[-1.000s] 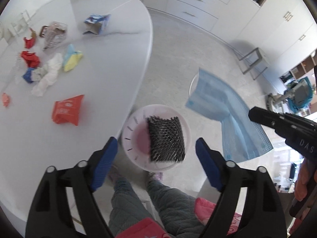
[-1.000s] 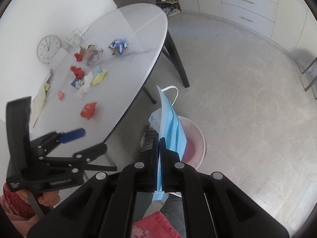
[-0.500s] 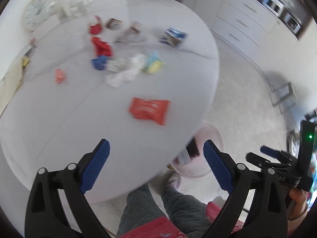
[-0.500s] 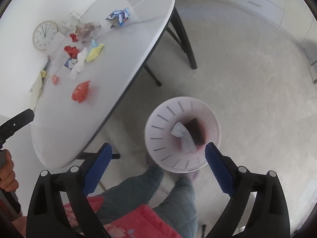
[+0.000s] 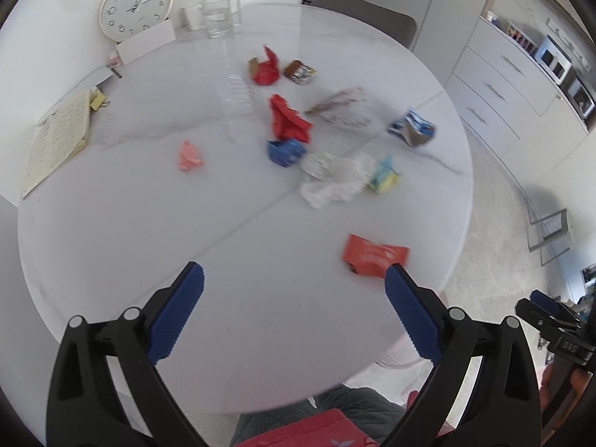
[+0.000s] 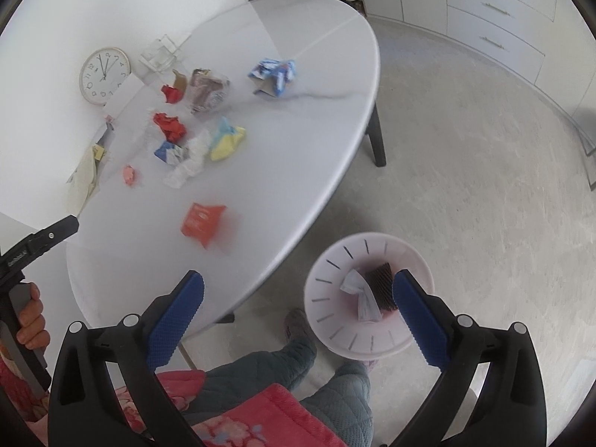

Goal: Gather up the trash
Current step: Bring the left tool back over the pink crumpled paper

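Several pieces of trash lie on the white oval table: an orange wrapper nearest me, crumpled white plastic, a yellow-blue wad, red wrappers, a blue carton and a pink scrap. My left gripper is open and empty above the table's near edge. My right gripper is open and empty above the floor. The pink bin on the floor holds the blue mask and a dark mesh piece.
A clock, a glass jug, a clear bottle and a notepad stand at the table's far side. A chair is behind it. Cabinets line the wall. My legs are below.
My right gripper opened and dropped the blue mask into the bin. My left gripper swung from over the bin to over the table.
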### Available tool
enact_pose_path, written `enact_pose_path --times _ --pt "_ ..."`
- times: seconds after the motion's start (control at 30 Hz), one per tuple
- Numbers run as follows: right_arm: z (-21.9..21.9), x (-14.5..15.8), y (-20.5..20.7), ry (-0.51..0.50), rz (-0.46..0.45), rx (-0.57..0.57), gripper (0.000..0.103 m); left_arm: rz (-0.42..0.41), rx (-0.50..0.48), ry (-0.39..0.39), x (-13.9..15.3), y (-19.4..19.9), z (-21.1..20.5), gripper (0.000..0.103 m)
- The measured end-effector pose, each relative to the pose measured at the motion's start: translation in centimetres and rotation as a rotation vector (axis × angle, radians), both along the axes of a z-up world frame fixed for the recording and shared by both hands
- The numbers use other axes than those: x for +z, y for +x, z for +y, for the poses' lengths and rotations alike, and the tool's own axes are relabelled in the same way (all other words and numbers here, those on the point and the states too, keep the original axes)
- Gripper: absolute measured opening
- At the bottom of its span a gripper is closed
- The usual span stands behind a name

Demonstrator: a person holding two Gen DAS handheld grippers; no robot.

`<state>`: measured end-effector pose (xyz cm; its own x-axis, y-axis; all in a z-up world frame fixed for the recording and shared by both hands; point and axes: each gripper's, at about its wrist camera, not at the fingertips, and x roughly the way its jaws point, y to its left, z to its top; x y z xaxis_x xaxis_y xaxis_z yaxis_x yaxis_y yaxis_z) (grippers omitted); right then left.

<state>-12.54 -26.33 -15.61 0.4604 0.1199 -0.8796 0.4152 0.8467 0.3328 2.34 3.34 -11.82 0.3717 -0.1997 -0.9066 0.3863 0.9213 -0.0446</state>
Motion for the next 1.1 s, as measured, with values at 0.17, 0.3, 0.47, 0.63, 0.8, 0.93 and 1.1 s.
enact_pose_path --times 0.17,0.3,0.47,0.63,0.8,0.93,1.1 --pt "2.1 0.5 3.9 -0.030 -0.005 0.019 0.101 0.000 0.034 -0.011 -0.6 4.0 2.4 0.095" --pt "4.3 0.1 8.0 -0.063 0.006 0.053 0.101 0.019 0.052 0.002 -2.2 7.7 4.1 0.095" --pt "6.2 -0.5 12.7 -0.074 0.020 0.074 0.101 0.035 0.044 0.029 -4.6 11.8 5.3 0.095" --pt "8.1 -0.9 16.3 -0.083 0.025 0.105 0.101 0.068 0.054 0.018 -7.1 15.4 6.3 0.095" --pt "10.3 -0.9 20.1 -0.096 0.024 0.154 0.101 0.100 0.093 -0.013 -9.4 19.0 6.6 0.090" --pt "11.5 -0.9 22.8 -0.089 0.026 0.180 0.101 0.121 0.103 -0.010 -11.2 21.3 6.1 0.077" --pt "12.7 -0.6 25.5 -0.099 0.026 0.215 0.101 0.163 0.099 0.018 -13.1 22.9 5.5 0.047"
